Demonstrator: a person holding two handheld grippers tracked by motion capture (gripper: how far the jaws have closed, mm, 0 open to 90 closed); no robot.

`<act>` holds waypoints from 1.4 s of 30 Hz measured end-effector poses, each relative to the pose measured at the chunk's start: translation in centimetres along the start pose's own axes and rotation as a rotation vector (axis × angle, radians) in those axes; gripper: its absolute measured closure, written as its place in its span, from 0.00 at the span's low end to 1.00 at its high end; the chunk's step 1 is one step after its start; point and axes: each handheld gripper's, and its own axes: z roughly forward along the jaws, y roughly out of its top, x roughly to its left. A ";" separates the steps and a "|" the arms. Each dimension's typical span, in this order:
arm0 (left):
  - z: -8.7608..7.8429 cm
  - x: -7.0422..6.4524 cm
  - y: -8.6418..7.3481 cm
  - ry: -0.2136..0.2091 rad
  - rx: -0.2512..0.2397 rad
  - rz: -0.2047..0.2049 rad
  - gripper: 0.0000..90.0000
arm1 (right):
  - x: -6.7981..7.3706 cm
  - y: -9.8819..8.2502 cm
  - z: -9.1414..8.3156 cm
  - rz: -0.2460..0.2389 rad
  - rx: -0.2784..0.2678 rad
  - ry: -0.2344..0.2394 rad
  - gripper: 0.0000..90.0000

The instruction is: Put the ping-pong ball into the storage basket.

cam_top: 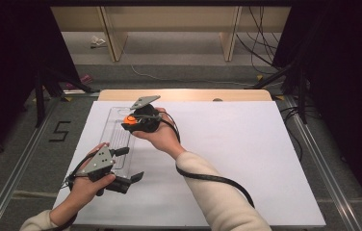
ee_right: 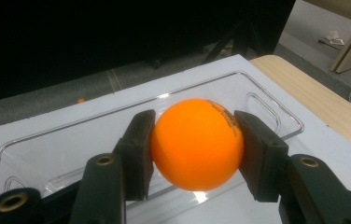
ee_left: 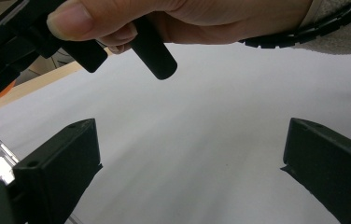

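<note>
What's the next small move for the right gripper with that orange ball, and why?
Probably lower it a little and open the jaws. The right gripper is shut on the orange ball, which hangs directly above the clear plastic tray, seemingly not yet resting in it. The left gripper is open beside the tray's near end.

Black print on the orange ball [ee_right: 196, 143] is too small to read, and tool pads cover both its sides. The clear plastic tray [ee_right: 267, 105] runs off the right gripper view's bottom edge; the right tool [cam_top: 130, 121] hides most of the ball from above
</note>
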 end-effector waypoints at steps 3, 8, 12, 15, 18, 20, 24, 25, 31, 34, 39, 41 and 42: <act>0.0 0.0 0.0 -0.001 0.000 0.000 0.04 | 0.1 0.1 0.1 -0.001 0.000 0.002 0.57; 0.0 0.0 0.0 -0.002 0.000 0.001 0.04 | 0.2 0.2 0.3 -0.001 0.002 0.005 0.57; 0.0 0.0 0.0 -0.002 -0.001 -0.001 0.04 | 0.1 0.2 0.5 0.002 0.005 0.008 0.57; 0.0 0.0 0.0 -0.002 -0.001 -0.001 0.04 | 0.1 0.2 0.6 0.003 0.006 0.009 0.57; 0.0 0.0 0.0 -0.002 0.000 0.001 0.04 | 0.1 0.3 0.7 0.001 0.006 0.009 0.57; 0.0 0.0 0.0 -0.003 0.000 0.001 0.04 | 0.1 0.4 0.7 -0.002 0.007 0.011 0.57; 0.0 0.0 0.0 -0.002 0.000 0.001 0.04 | 0.2 0.6 0.8 -0.003 0.008 0.014 0.57; 0.0 0.0 0.0 -0.002 0.000 0.001 0.04 | 0.2 0.6 0.9 -0.002 0.010 0.014 0.57; 0.0 0.0 0.0 -0.004 0.001 0.000 0.04 | 0.3 0.7 1.1 -0.002 0.011 0.019 0.57; 0.0 0.0 0.0 -0.004 0.002 0.000 0.04 | 0.3 0.7 1.4 -0.004 0.014 0.022 0.57; 0.0 0.0 0.0 -0.004 0.002 0.001 0.04 | 0.4 0.7 1.7 -0.002 0.022 0.028 0.57; 0.0 0.0 0.0 -0.004 0.003 0.003 0.04 | 0.5 0.7 1.9 -0.004 0.023 0.031 0.57; 0.0 0.0 0.0 -0.004 0.002 0.003 0.04 | 0.5 0.7 1.9 -0.006 0.024 0.032 0.57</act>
